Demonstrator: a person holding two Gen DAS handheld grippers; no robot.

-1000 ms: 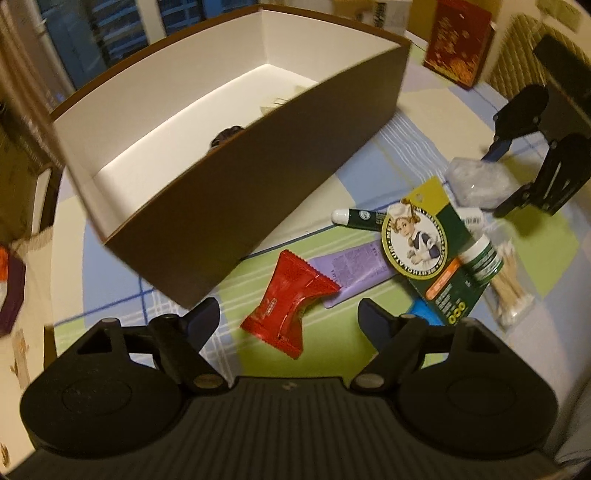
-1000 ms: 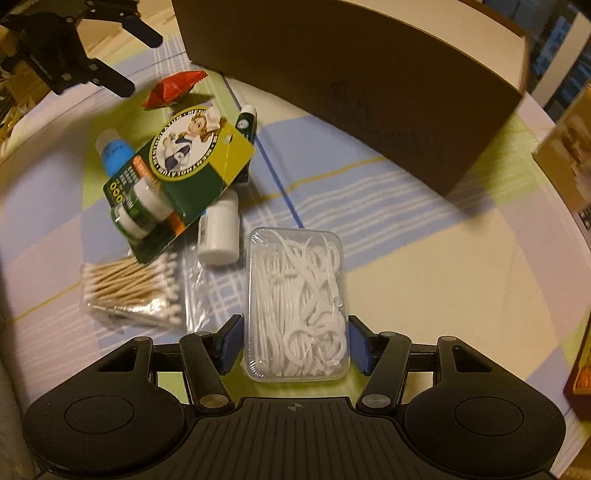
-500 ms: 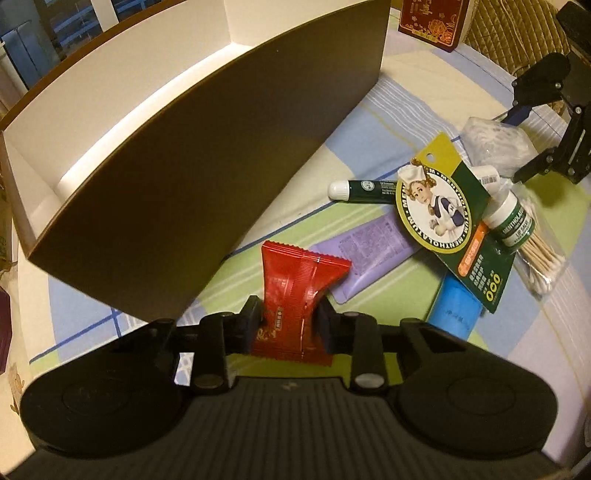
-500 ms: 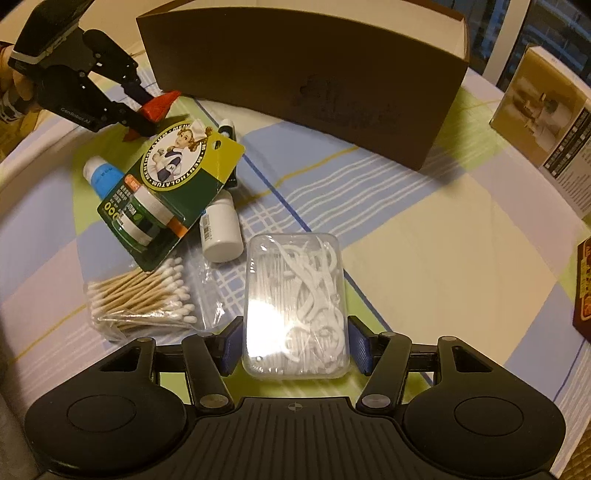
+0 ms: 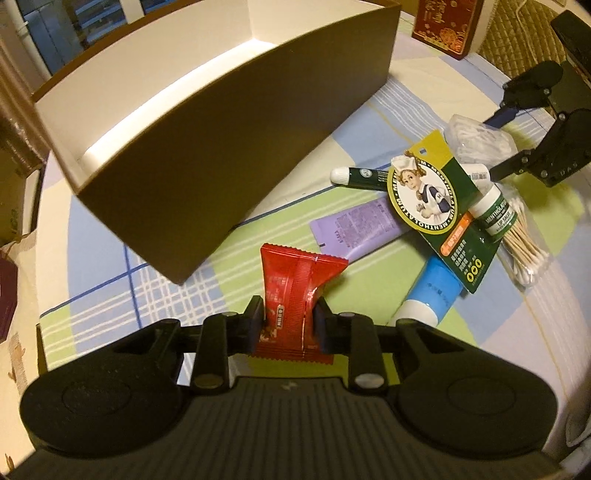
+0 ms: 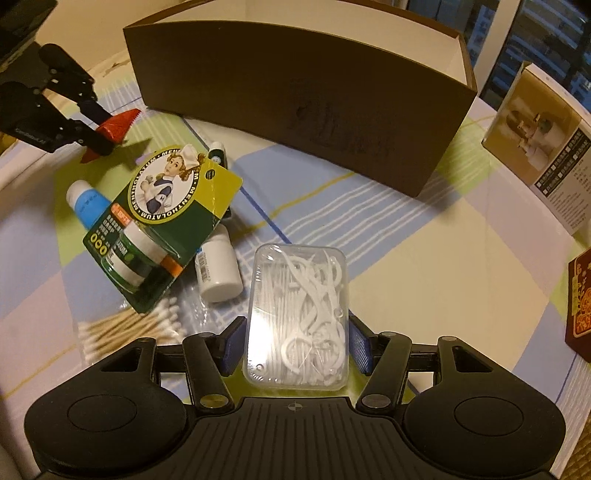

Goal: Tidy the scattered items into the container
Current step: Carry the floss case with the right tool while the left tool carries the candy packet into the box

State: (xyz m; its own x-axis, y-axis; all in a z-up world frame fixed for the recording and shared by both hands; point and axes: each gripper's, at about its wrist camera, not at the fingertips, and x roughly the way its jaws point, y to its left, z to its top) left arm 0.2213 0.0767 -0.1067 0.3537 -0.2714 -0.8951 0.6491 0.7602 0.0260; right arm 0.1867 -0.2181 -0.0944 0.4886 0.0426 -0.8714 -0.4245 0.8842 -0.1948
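Observation:
The brown cardboard box [image 5: 221,155] with a white inside stands open on the checked tablecloth. My left gripper [image 5: 290,317] is shut on a red snack packet [image 5: 295,280], held just off the cloth near the box's corner. My right gripper [image 6: 295,343] is shut on a clear case of white floss picks [image 6: 299,314], in front of the box's long brown wall [image 6: 295,92]. Between the grippers lie a Mentholatum card [image 6: 166,206], a blue tube [image 5: 432,291], a purple tube [image 5: 354,229], a green lip stick [image 5: 358,175], a white bottle [image 6: 218,266] and bagged cotton swabs [image 5: 524,251].
A red decorated box [image 5: 443,26] stands behind the cardboard box. A printed carton [image 6: 543,133] and a dark red box [image 6: 580,306] sit at the right table edge. Bare cloth lies between the floss case and the carton.
My left gripper came down over the red packet, shut on it and raised it. My right gripper kept its hold on the floss case and rose, backing away from the box.

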